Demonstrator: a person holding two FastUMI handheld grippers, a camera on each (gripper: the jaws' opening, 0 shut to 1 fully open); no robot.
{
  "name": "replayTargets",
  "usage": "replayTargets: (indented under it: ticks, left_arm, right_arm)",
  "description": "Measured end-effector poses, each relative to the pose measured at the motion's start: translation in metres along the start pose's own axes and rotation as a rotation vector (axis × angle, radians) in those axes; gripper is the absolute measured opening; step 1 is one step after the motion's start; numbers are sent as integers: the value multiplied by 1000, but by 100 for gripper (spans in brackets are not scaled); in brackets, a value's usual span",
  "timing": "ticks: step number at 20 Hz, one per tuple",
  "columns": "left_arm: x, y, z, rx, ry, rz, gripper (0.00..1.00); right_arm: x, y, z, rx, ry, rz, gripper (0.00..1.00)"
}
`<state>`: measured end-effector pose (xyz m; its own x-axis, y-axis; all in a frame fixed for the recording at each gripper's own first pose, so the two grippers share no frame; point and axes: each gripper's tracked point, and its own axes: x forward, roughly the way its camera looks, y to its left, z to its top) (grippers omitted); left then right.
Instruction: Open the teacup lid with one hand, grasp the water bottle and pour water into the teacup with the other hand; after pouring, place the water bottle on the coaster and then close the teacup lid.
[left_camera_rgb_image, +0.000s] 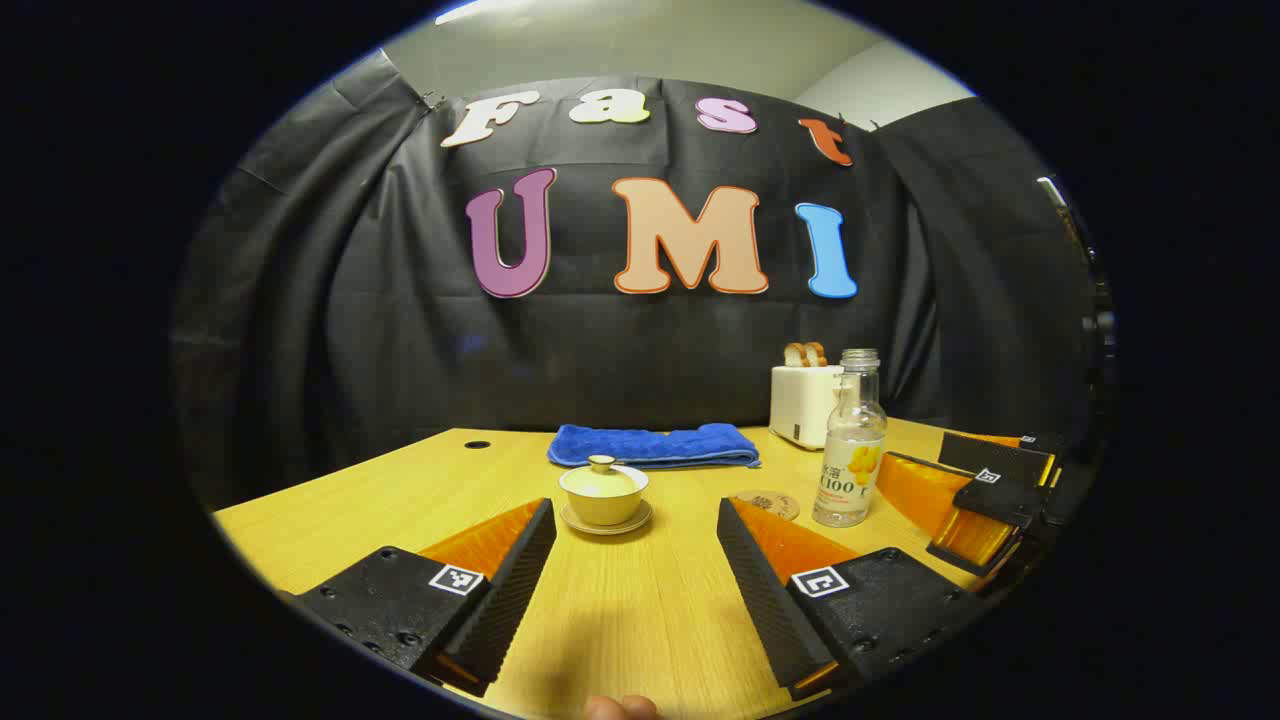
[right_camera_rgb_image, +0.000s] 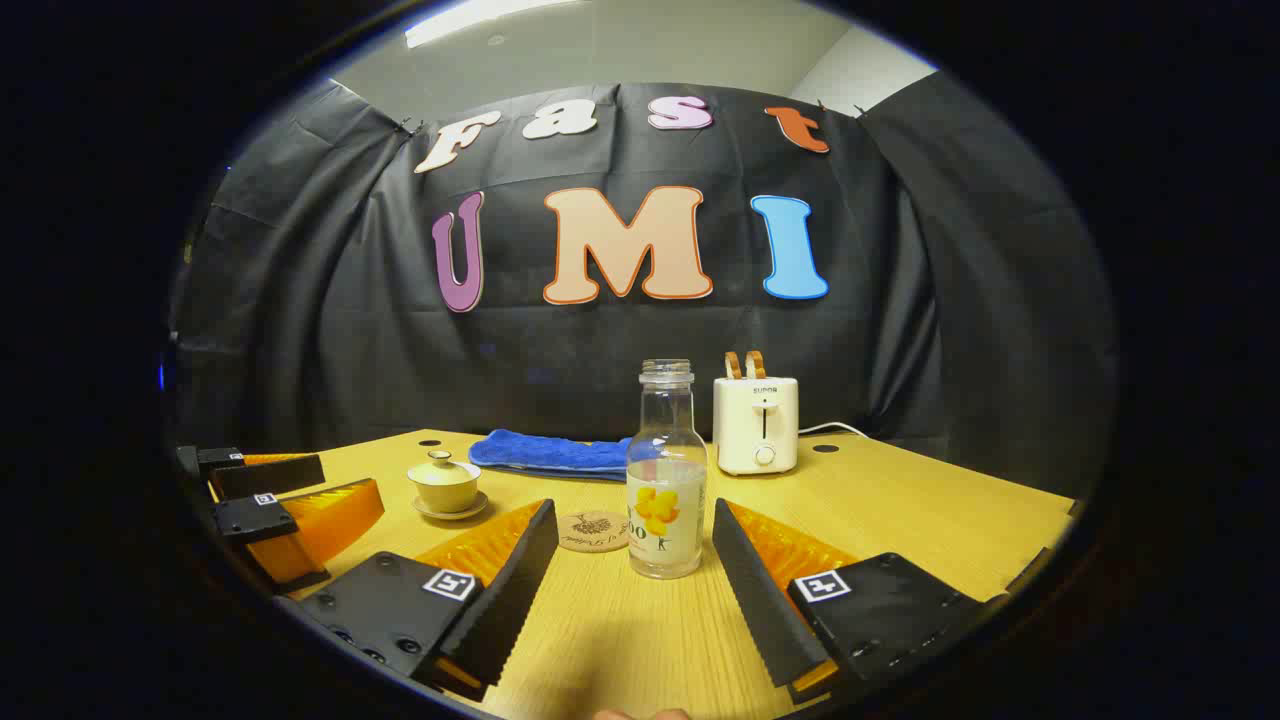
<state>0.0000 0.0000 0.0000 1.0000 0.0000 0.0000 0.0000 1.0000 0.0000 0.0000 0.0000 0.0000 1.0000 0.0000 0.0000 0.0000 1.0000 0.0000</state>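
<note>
Nothing of the task seems to be done yet, as far as the pictures show. The teacup (left_camera_rgb_image: 603, 497) stands on its saucer on the wooden surface (left_camera_rgb_image: 620, 620), and the lid (left_camera_rgb_image: 602, 477) sits on top of it, closed. In the left gripper view the left gripper (left_camera_rgb_image: 636, 560) is wide open and holds nothing; the teacup is in front of it, between the lines of its two fingers but well ahead of their tips.

The water bottle (right_camera_rgb_image: 666, 480) stands upright on the surface, without a cap, with water in its lower part. The right gripper (right_camera_rgb_image: 635, 560) is also wide open and empty. The bottle is just in front of it, between the finger tips or a little beyond them; no finger touches it. The coaster (right_camera_rgb_image: 592, 530) lies flat and bare just beside the bottle, on the side toward the teacup, and the bottle is not on it.

Behind these things I see a folded blue towel (left_camera_rgb_image: 652, 445) and a white toaster (right_camera_rgb_image: 757, 425) with bread in it, which do not belong to the task.

So I judge that every step is left: to lift the lid, to grasp the bottle and pour, to put the bottle on the coaster, and to close the teacup again. The two grippers look ready for the first grasps.
</note>
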Motion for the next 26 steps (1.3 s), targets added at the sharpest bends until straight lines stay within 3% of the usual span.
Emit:
replayTargets:
  ticks: [1,7,10,11,12,16,17,18,26]
  left_arm:
    - [1,1,-1,1,6,6,95]
    - [1,4,-2,-1,6,22,95]
    - [1,4,-2,-2,4,18,95]
    - [2,3,-2,-1,6,15,95]
    - [1,4,-2,-1,5,15,96]
    - [0,3,-3,-1,5,14,96]
    - [0,3,-2,-1,5,14,96]
    - [0,3,-3,-1,5,14,96]
    - [1,4,-2,-1,4,16,95]
  right_arm:
    - [0,0,1,0,0,-2,96]
    - [-1,0,2,-1,1,-4,100]
    - [0,-1,1,-1,0,-4,96]
    - [-1,0,2,-2,0,-4,100]
    - [0,0,2,-1,1,-4,96]
    - [0,0,2,-2,0,-4,96]
    - [0,0,2,-1,1,-4,100]
    - [-1,0,2,-2,0,-4,96]
    - [-1,0,3,-2,1,-4,98]
